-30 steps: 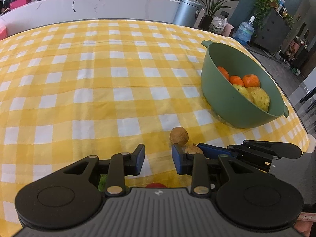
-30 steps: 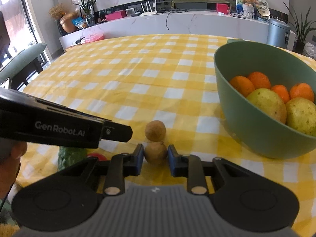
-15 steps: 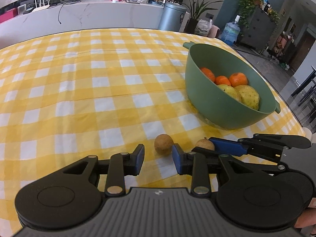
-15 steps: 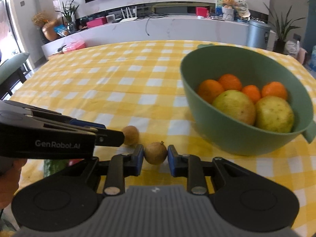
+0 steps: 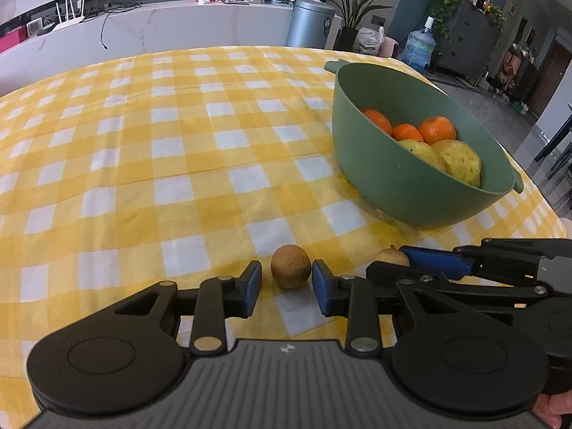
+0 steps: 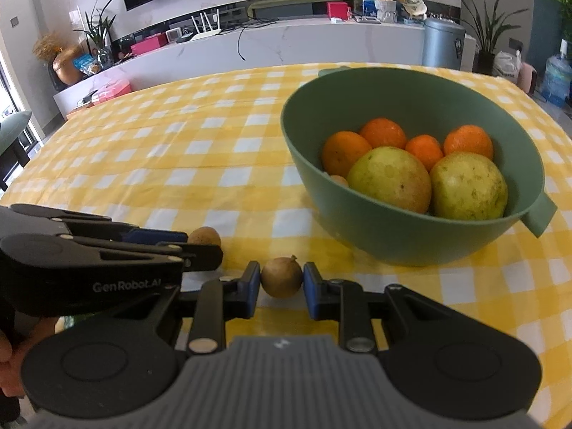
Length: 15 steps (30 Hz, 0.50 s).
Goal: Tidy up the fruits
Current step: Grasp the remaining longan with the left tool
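Two small brown round fruits lie on the yellow checked tablecloth. My left gripper (image 5: 286, 282) is open with one brown fruit (image 5: 290, 266) between its blue pads, gaps on both sides. My right gripper (image 6: 280, 282) is shut on the other brown fruit (image 6: 281, 277), which has a small stem tip; it also shows in the left wrist view (image 5: 391, 255). The green bowl (image 6: 393, 228) stands just beyond to the right and holds several oranges (image 6: 382, 132) and two yellow-green fruits (image 6: 389, 182). The bowl also shows in the left wrist view (image 5: 386, 175).
The table's right edge (image 5: 547, 200) runs close behind the bowl. A white counter (image 6: 286, 43) with clutter, a grey bin (image 6: 443, 41) and plants stand beyond the table. Something green (image 6: 68, 321) lies low at the left, mostly hidden by my left gripper.
Both grippers have moved forward toward the bowl. The left gripper has come around the loose brown fruit. The right gripper has kept its brown fruit between its pads.
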Available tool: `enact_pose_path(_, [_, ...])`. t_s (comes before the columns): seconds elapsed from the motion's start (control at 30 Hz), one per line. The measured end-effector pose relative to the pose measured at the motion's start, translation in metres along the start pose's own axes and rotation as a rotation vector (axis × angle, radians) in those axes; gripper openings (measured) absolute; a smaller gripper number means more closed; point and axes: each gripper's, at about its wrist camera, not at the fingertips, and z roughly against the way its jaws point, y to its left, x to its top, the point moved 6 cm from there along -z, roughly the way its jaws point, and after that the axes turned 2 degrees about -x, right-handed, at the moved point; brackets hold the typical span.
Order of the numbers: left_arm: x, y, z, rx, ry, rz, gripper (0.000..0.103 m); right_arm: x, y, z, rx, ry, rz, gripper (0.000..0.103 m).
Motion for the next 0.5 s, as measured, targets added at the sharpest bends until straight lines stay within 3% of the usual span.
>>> enact_pose_path(0.17, [0.0003, -0.0003, -0.0007, -0.004, -0.005, -0.003, 0.035, -0.0001, -0.0017, -0.0016, 0.000, 0.008, -0.011, 0.022])
enact_pose_path(0.27, [0.0005, -0.0019, -0.0007, -0.020, -0.004, -0.005, 0.027, -0.0014, -0.0012, -0.0019, 0.001, 0.013, -0.015, 0.022])
enact_pose_path(0.5, [-0.0006, -0.0029, 0.0003, -0.023, -0.006, -0.006, 0.027, -0.0019, -0.0010, -0.0049, 0.004, 0.023, -0.019, 0.022])
